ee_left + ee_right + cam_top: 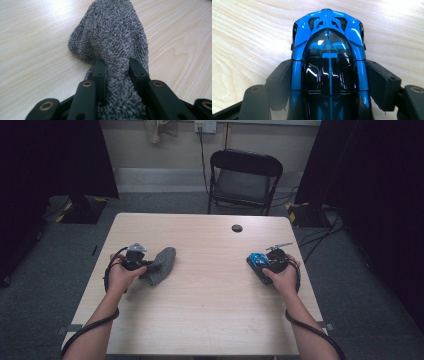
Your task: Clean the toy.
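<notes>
Here, on the left side of the bench, my left hand-held gripper has its jaws closed on a pinched fold of the grey cloth; in the left gripper view the cloth bunches between the two black jaws and the rest of it trails forward, lying slack on the wood. I judge the grip good enough to lift or drag, but only a ridge of the pile is caught, so I would keep the squeeze steady and move the cloth low and slowly, lest the fold slide out. Across the bench, well apart from the cloth, my right hand-held gripper holds the blue toy car; in the right gripper view the car sits lengthwise between the jaws, which press its two sides about the middle, its far end pointing away from me over the wood. The glossy shell looks slippery to me, so I would hold it level, keep the pressure even on both flanks, and avoid twisting the wrist. If the work is to wipe the car with the cloth, I would bring the two together over the middle of the bench, where there is free room, rather than reach with one arm alone.
</notes>
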Action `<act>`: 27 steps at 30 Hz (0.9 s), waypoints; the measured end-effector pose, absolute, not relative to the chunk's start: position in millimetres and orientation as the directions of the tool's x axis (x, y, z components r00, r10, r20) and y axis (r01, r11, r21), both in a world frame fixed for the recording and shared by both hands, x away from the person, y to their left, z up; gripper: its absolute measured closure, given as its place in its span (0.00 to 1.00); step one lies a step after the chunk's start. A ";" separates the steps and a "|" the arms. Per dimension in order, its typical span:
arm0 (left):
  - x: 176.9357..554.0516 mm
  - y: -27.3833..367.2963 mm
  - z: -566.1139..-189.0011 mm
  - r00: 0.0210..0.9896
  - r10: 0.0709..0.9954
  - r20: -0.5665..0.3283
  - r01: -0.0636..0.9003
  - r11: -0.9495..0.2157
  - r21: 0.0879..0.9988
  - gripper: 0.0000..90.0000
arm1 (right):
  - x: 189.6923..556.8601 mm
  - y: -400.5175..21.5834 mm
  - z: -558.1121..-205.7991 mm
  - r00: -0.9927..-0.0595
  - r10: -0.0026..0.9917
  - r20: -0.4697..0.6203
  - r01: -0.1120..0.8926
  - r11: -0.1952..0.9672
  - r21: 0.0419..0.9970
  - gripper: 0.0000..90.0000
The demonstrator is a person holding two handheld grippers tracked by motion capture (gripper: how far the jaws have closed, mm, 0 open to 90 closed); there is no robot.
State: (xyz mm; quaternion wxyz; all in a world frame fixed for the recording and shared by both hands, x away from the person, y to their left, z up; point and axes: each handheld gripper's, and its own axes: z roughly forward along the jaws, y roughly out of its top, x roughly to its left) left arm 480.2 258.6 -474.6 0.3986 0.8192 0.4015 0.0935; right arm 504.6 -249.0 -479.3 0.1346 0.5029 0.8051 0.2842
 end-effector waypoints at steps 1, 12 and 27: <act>480.0 258.7 -474.6 0.661 0.732 -0.166 0.582 -0.361 0.728 0.78 | 504.7 -249.0 -479.4 -0.458 0.886 0.069 0.733 0.333 0.593 0.31; 478.3 256.8 -476.0 0.656 0.736 -0.167 0.584 -0.355 0.730 0.77 | 504.7 -248.3 -479.9 -0.465 0.883 0.057 0.726 0.344 0.596 0.31; 478.8 252.6 -478.9 0.656 0.746 -0.117 0.565 -0.382 0.732 0.49 | 503.9 -251.3 -484.4 -0.469 0.880 0.071 0.717 0.333 0.613 0.28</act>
